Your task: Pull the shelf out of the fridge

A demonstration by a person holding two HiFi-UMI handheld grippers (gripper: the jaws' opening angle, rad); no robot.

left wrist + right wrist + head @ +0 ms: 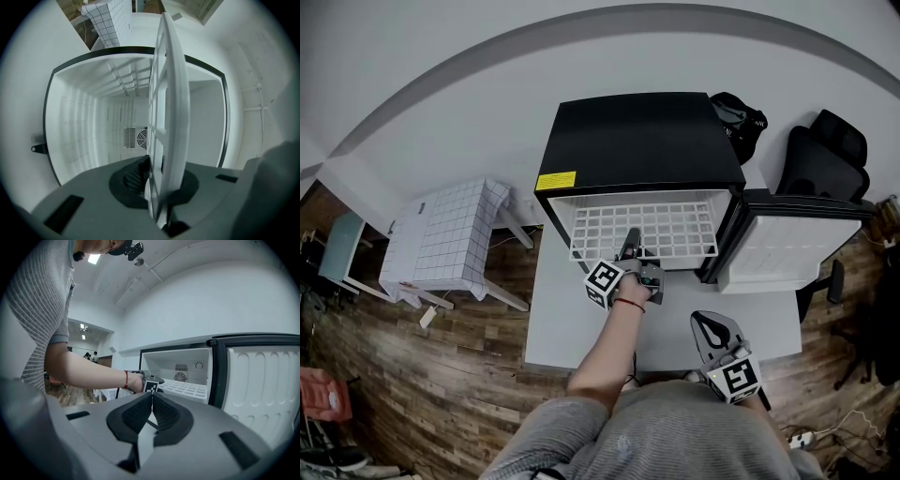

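A black mini fridge (637, 136) stands with its door (787, 248) swung open to the right. The white wire shelf (675, 230) sticks partly out of the fridge's opening. My left gripper (630, 244) is shut on the middle of the shelf's front edge. In the left gripper view the shelf (169, 108) runs edge-on between the jaws into the white fridge interior (89, 131). My right gripper (709, 323) hangs low near the person's body, shut with nothing in it. From the right gripper view (151, 412) I see the shelf (187, 387) and the door (262, 380).
The fridge sits on a white platform (558, 323) above a wooden floor. A table with a grid-patterned cloth (450, 234) stands to the left. A black chair (825, 155) and a black bag (739, 117) are at the right behind the door.
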